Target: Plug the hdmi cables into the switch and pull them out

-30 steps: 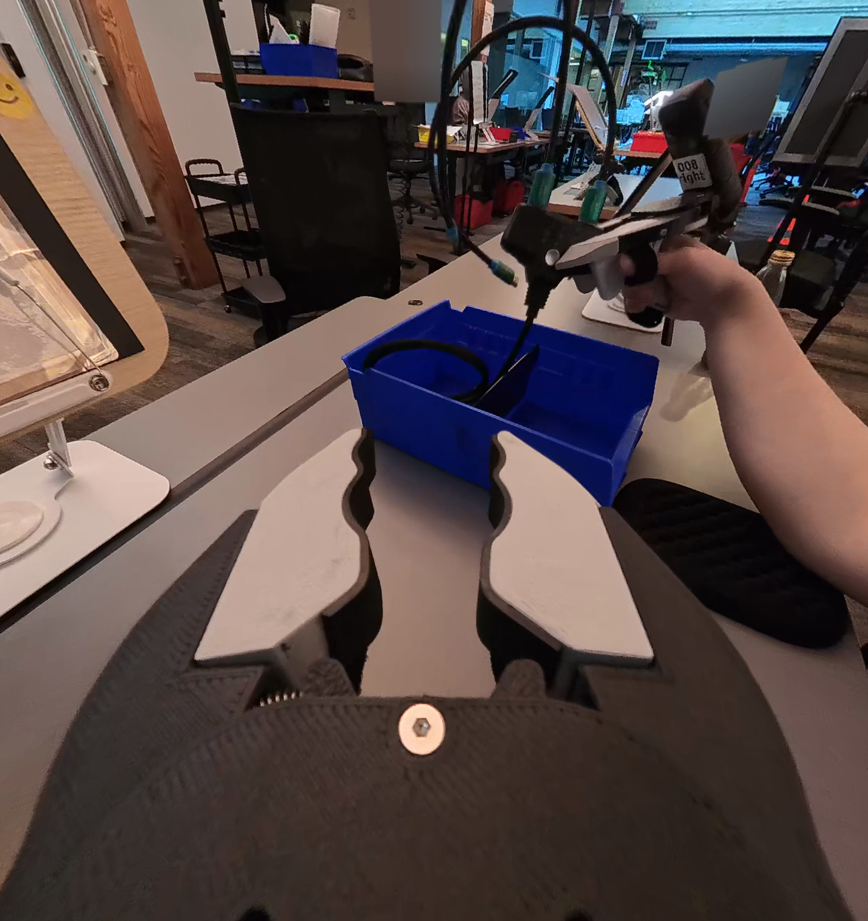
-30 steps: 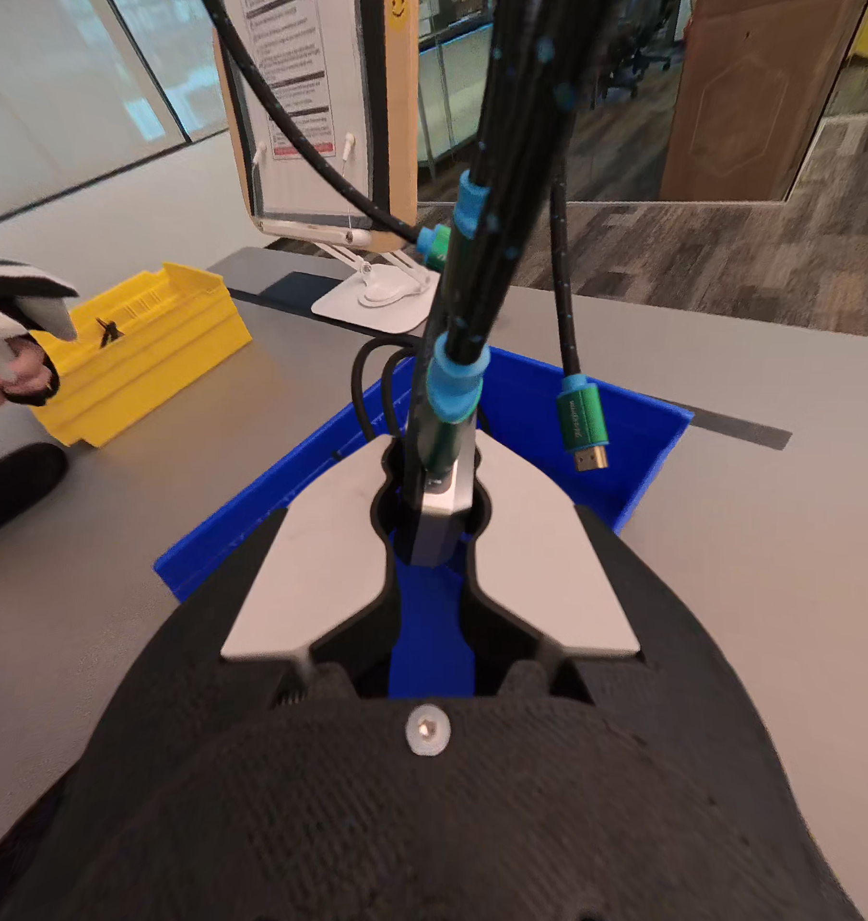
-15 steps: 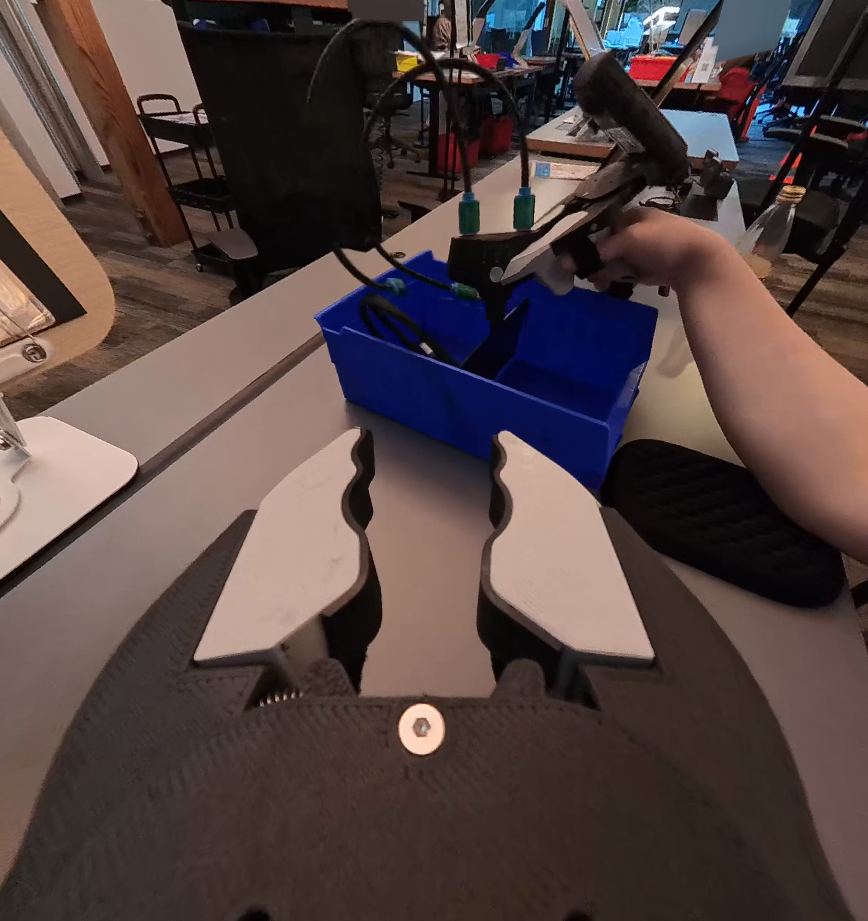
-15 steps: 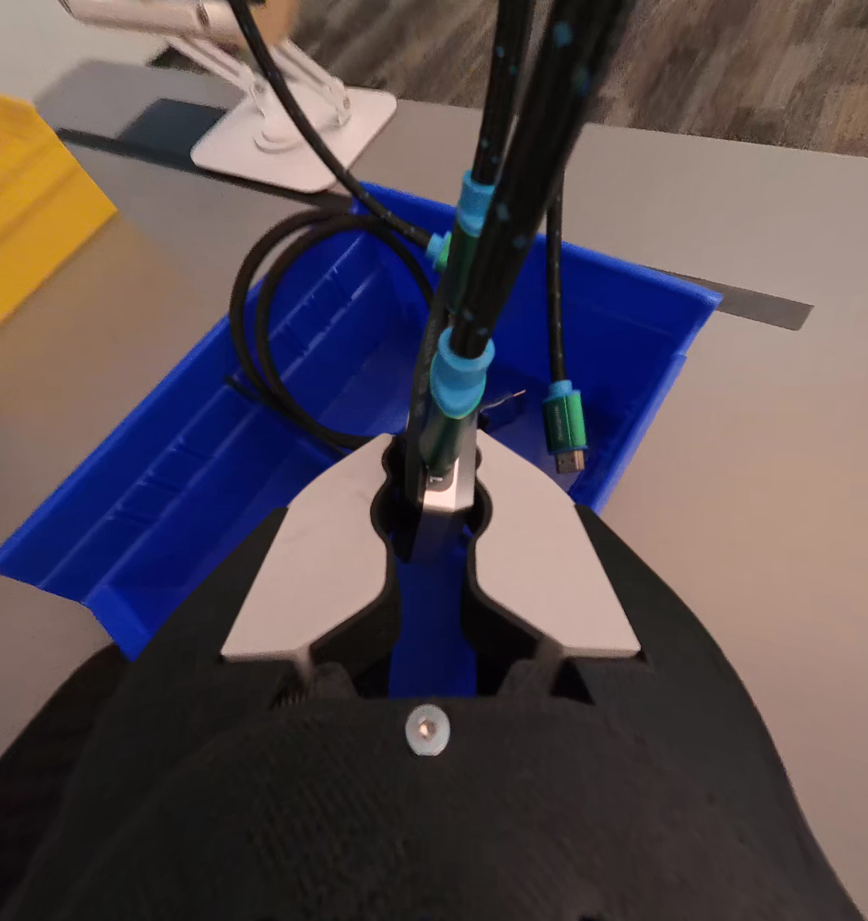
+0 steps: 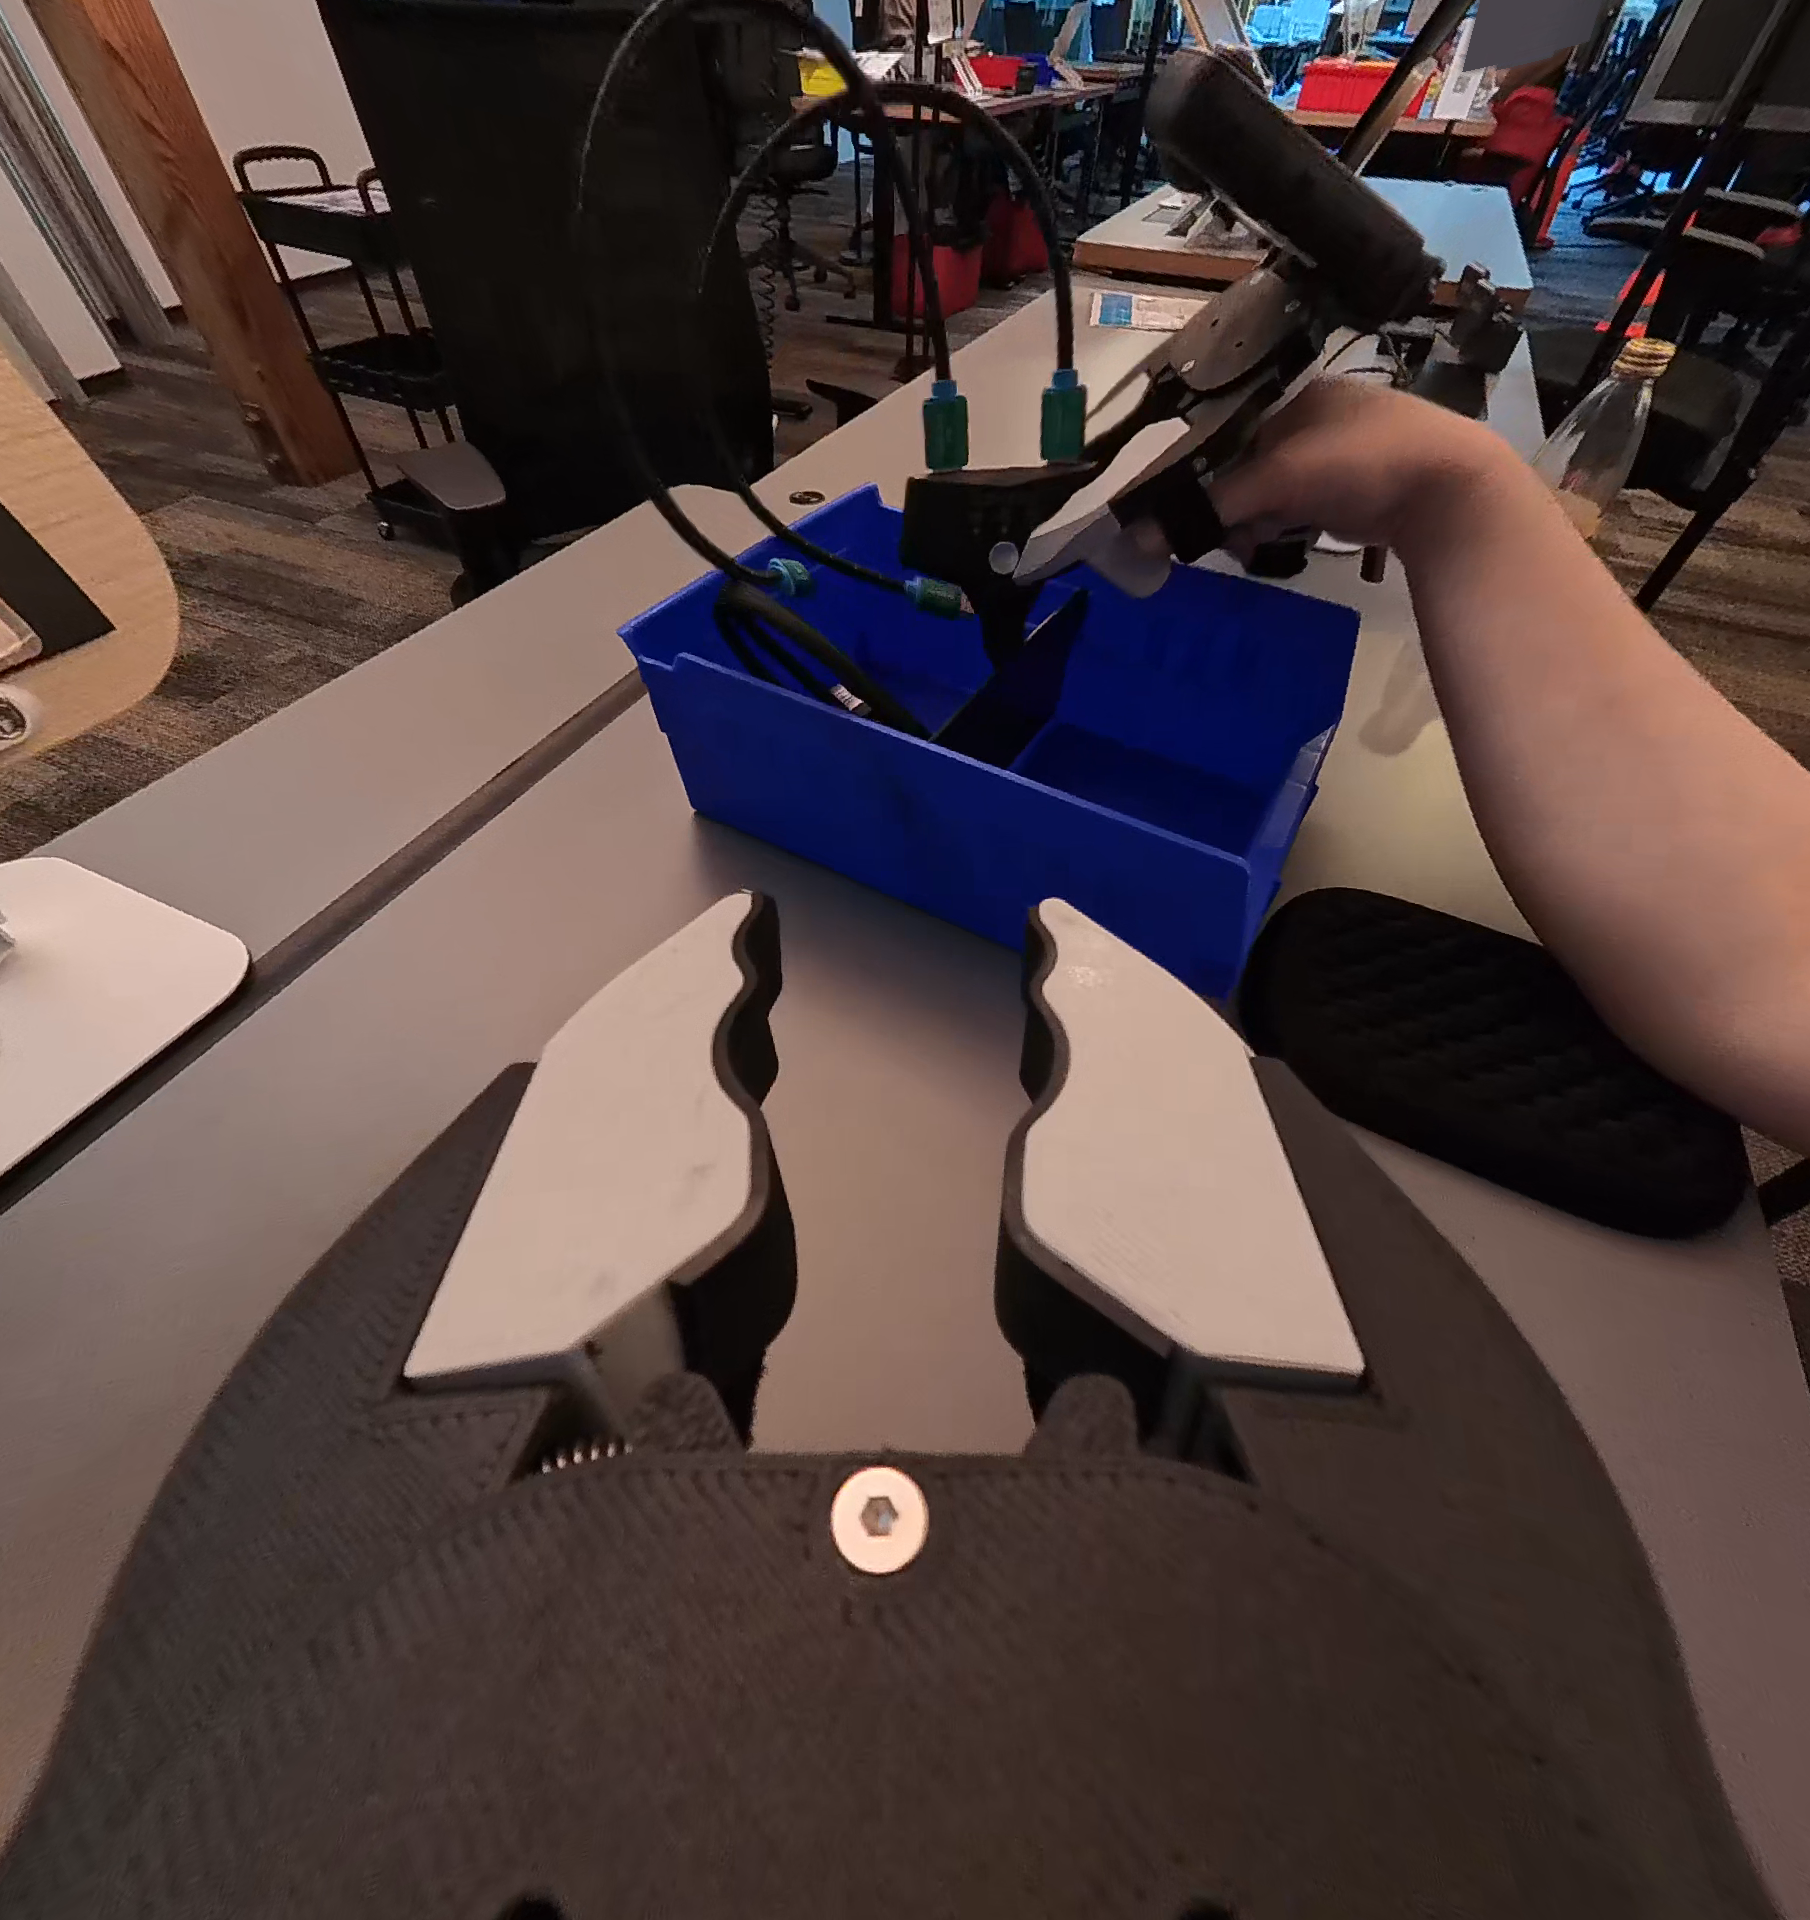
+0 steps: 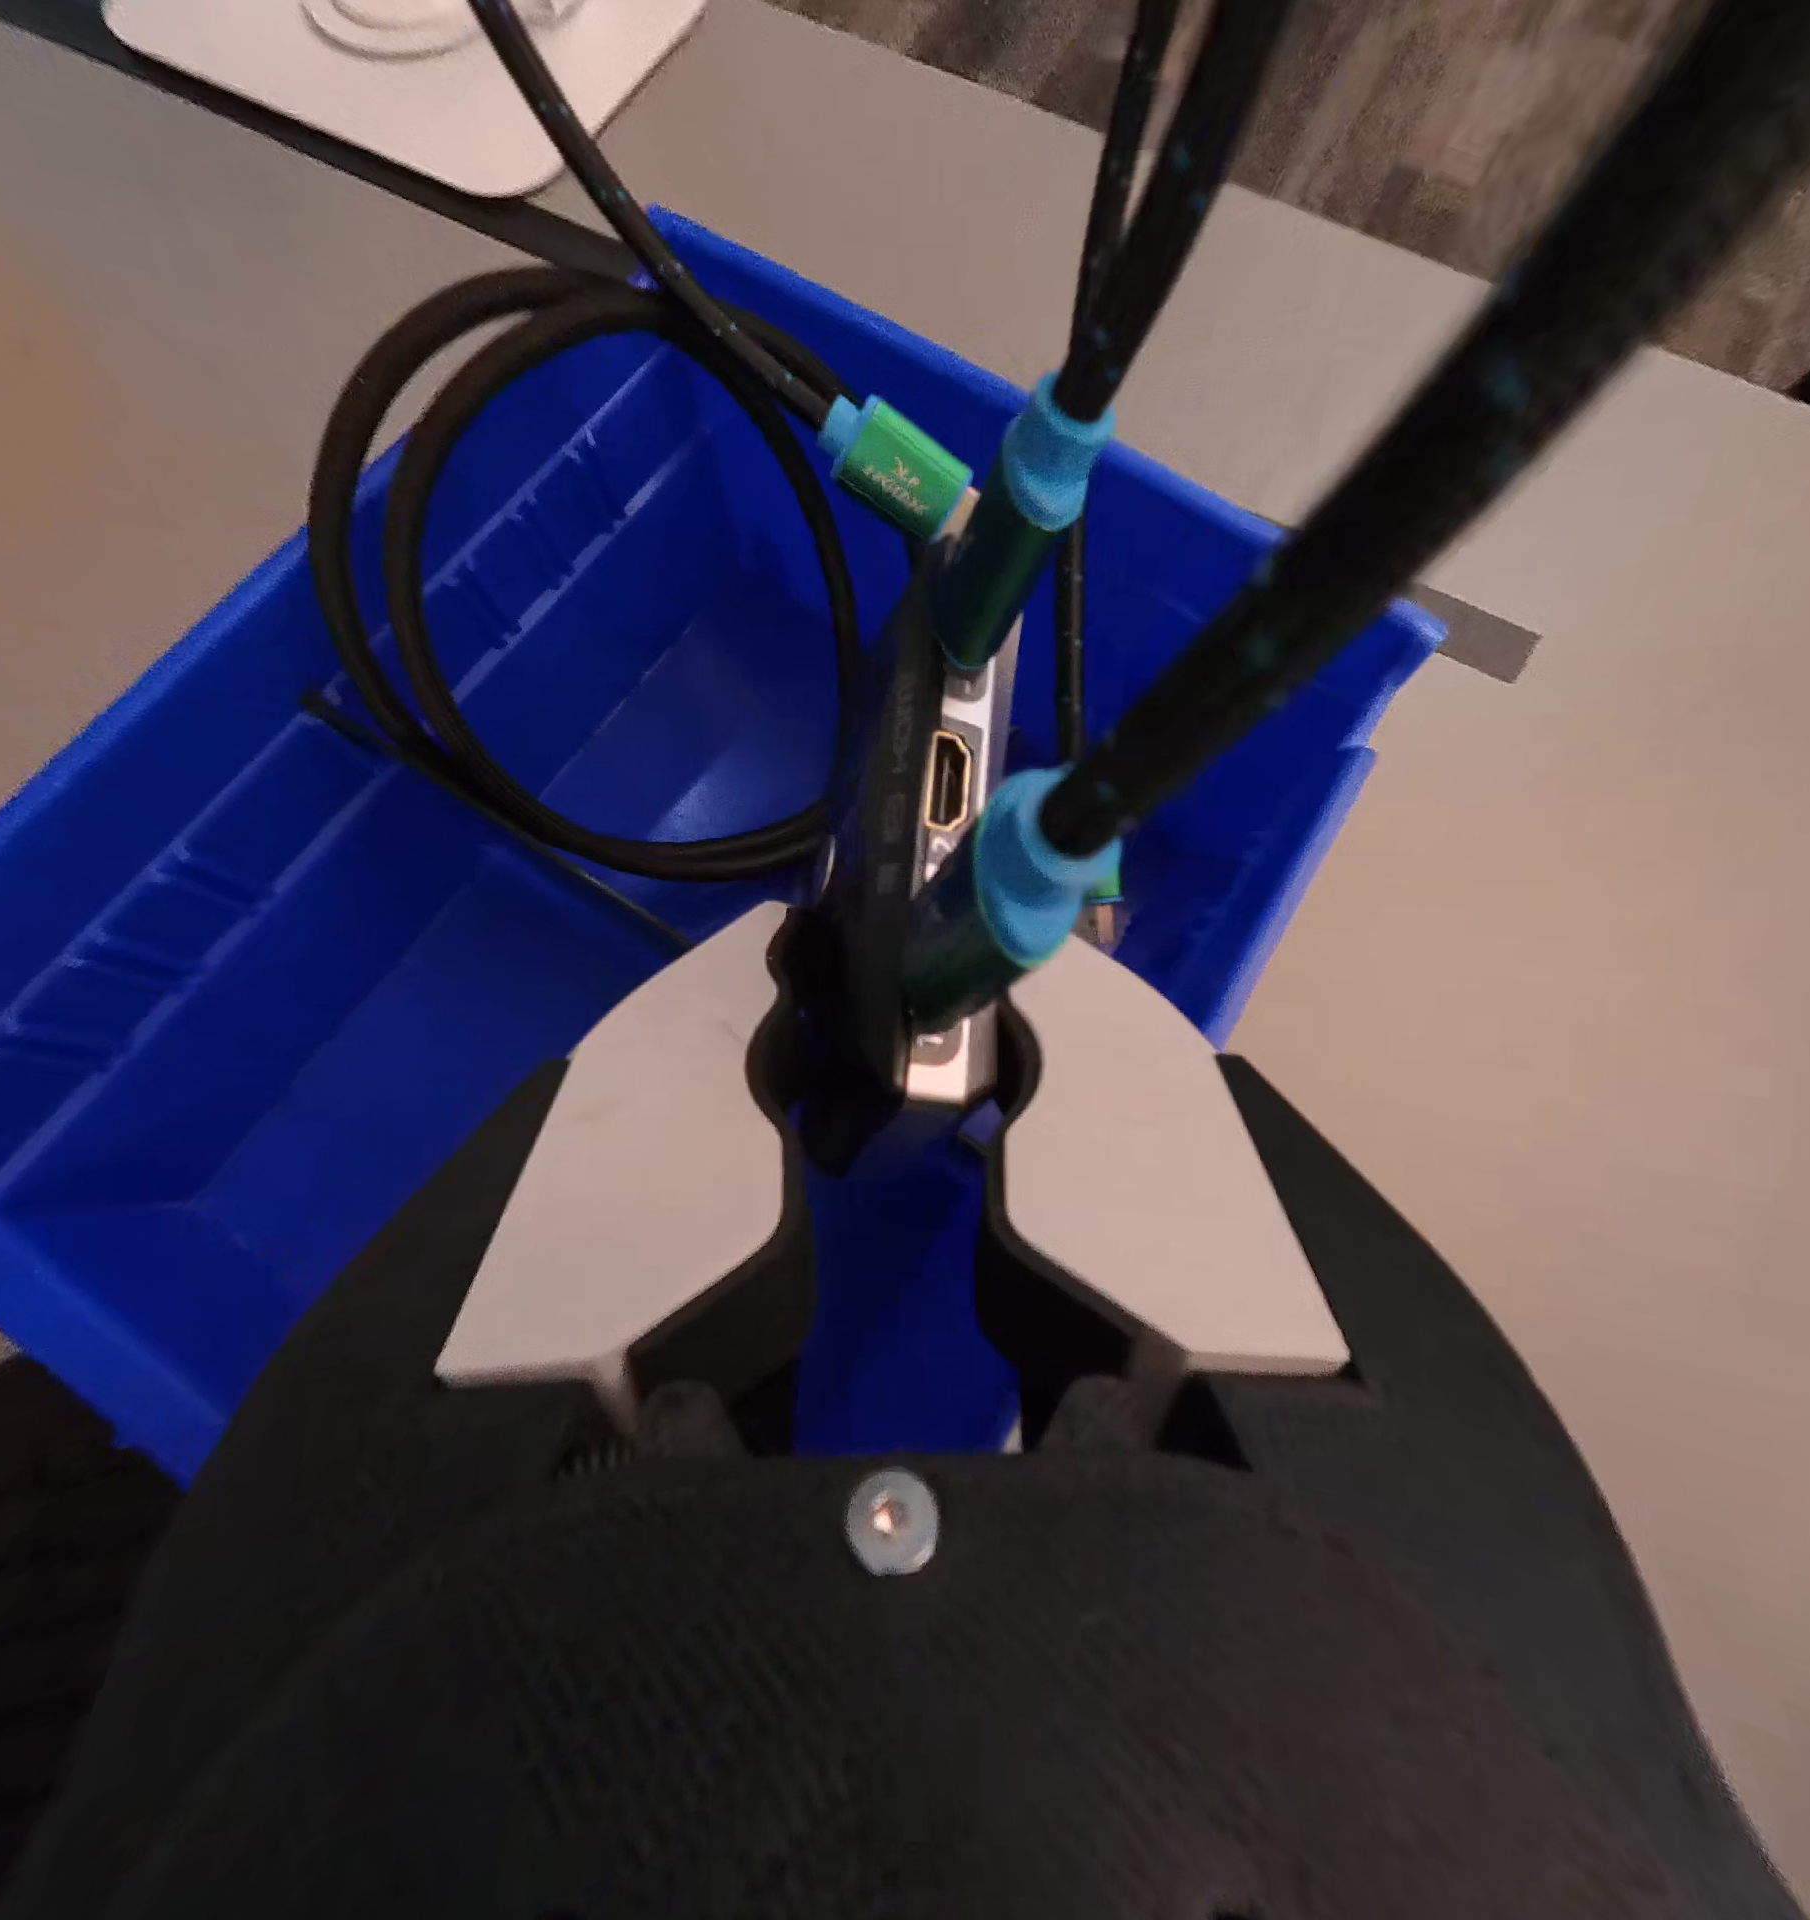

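Above ribbed blue bin (image 6: 257, 1039), right gripper (image 6: 896, 997) fingers clamp slim switch (image 6: 880, 831); left gripper (image 5: 896, 935) fingers spread, empty.

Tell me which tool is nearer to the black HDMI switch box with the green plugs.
Right. The right tool is shut on the black HDMI switch box, holding it over the blue plastic bin. The left tool is open above the grey table, short of the bin.

Blue bin, black cables, green plugs

The bin (image 5: 942, 831) is bright blue; braided cables (image 6: 1119, 291) are black flecked with teal; plugs (image 6: 896, 483) are green with light-blue collars; the table (image 5: 465, 935) is grey.
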Tool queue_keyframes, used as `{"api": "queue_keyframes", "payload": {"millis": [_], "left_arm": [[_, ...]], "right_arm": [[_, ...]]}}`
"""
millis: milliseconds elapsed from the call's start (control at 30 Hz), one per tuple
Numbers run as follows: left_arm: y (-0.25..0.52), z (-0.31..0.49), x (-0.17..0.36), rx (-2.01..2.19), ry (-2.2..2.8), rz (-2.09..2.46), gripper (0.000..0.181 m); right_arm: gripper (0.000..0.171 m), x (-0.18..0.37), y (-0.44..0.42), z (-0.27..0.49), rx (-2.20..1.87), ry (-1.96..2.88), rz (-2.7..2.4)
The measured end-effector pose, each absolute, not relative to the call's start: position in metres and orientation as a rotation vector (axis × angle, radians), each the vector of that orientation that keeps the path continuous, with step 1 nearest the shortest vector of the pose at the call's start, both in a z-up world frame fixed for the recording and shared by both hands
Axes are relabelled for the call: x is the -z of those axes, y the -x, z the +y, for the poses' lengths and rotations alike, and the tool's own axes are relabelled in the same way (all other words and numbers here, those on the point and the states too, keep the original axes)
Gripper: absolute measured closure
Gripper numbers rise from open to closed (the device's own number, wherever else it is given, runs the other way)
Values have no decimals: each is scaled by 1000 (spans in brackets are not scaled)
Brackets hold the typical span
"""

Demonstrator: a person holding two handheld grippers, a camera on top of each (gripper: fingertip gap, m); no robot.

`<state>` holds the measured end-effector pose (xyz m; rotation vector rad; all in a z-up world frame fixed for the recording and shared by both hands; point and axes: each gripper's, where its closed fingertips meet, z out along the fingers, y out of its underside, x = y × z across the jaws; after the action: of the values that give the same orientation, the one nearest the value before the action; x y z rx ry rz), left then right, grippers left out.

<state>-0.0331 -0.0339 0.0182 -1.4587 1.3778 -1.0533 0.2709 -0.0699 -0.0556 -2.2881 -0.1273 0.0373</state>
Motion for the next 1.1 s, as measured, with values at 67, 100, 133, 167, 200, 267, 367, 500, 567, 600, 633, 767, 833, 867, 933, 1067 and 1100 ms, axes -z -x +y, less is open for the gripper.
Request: {"api": "queue_keyframes", "payload": {"millis": [67,100,133,167,200,267,367,500,567,600,633,767,833,867,933,1067,1100], "left_arm": [[33,-34,-19,1053,1459,1377,138],[33,-34,-19,1054,1458,1377,138],[33,-34,-19,1055,1457,1377,138],[33,-34,-19,1055,1457,1378,138],[33,-34,-19,1054,1457,1379,138],[33,-35,-18,1056,1460,1383,138],[32,-36,-17,1048,1462,1394,138],[32,-35,-16,1047,1468,1396,138],[32,-34,-16,1048,1471,1393,138],[32,-34,-16,1048,1473,1392,138],[32,-33,-15,1048,1475,1391,138],[33,-32,-16,1041,1478,1393,138],[35,-30,-19,1036,1474,1385,138],[36,-29,-22,1037,1471,1376,138],[41,-24,-29,1036,1464,1352,137],[64,-3,-56,983,1447,1281,135],[75,6,-66,949,1442,1252,133]], "right_arm": [[134,56,-274,-73,17,2317,-135],[133,56,-275,-75,39,2331,-133],[131,56,-279,-78,68,2345,-118],[125,57,-284,-81,98,2366,-94],[121,58,-289,-84,119,2384,-66],[117,59,-295,-87,122,2390,-26],[115,61,-298,-88,91,2373,6],[111,61,-305,-97,91,2391,46],[111,63,-307,-103,95,2415,64],[112,63,-309,-107,99,2423,74],[112,62,-310,-110,99,2420,82],[111,45,-315,-122,108,2378,147],[112,33,-317,-129,128,2352,184],[112,26,-318,-133,145,2338,205],[112,11,-320,-140,196,2301,240],[112,-33,-318,-143,348,2152,219],[112,-49,-316,-141,388,2091,205]]}}
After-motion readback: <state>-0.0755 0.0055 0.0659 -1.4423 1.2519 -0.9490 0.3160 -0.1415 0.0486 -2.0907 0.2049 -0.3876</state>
